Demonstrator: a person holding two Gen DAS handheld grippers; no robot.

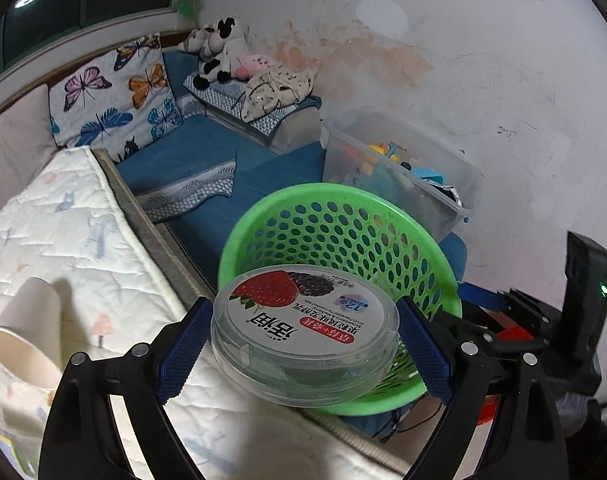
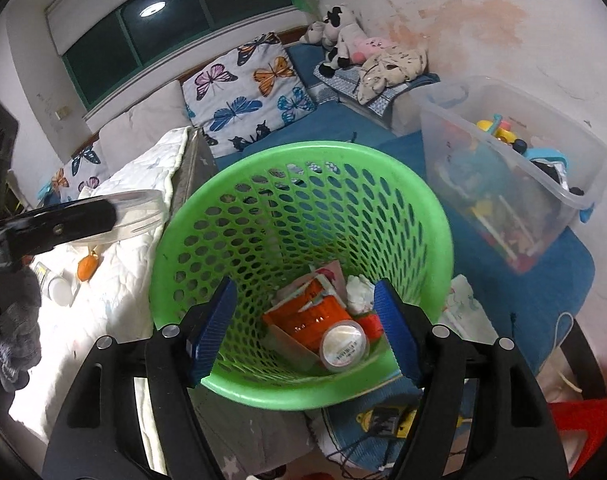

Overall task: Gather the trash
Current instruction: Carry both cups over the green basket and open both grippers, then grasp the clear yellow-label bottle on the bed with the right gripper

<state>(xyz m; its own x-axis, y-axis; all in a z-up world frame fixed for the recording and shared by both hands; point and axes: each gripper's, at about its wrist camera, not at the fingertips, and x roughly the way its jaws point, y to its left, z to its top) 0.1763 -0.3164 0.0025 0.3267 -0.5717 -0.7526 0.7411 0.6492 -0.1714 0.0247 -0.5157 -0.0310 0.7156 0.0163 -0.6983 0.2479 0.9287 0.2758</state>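
A: What did your left gripper [image 1: 303,344] have at that moment?

B: You had a round yogurt tub [image 1: 305,334] with a berry label clamped between its blue fingers [image 1: 183,348], one pad on each side, the label facing up. You held it over the near rim of the green basket [image 1: 355,224], just past the edge of the bed [image 1: 63,232].

A: And your right gripper [image 2: 303,324]?

B: Its fingers [image 2: 213,326] stood apart and gripped nothing. You held them over the near rim of the same basket [image 2: 303,160], and the trash lay below them. The last widening had almost stopped.

A: What lay in the basket?

B: An orange cup [image 2: 315,314] on its side, a small round lid [image 2: 343,344] against it, some white crumpled paper [image 2: 359,292] and bits of card, all at the bottom.

A: Anything left on the bed?

B: A paper cup [image 1: 27,332] lay tipped over on the white quilt near the bed's left edge, mouth towards you. From the right camera an orange scrap [image 2: 86,267] and a small white pot [image 2: 61,286] also lay on the quilt. The clear toy box [image 2: 515,160] stood on the blue mat beside the basket, by the wall.
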